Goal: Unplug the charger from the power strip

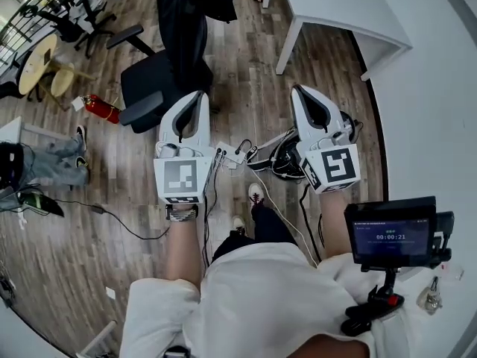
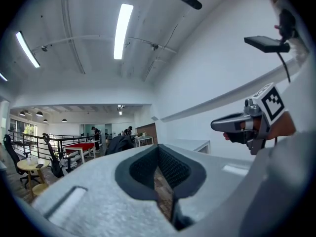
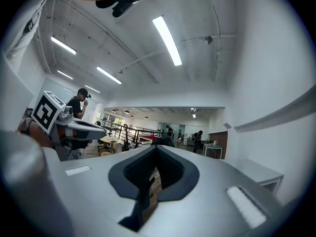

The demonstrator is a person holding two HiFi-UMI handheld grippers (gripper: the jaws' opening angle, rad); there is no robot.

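Bright, even indoor light. Ceiling strip lights blow out to pure white in both gripper views, and the walls near them wash pale. The head view is sharp, with soft shadows on the wood floor. Heavy fisheye bend and black vignetted corners throughout. The left gripper and right gripper look soft close to the lens, while the far room is crisper.

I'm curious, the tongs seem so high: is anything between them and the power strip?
Nothing visible does. The power strip lies uncovered on the floor, well below the left tongs and right tongs, both shut.
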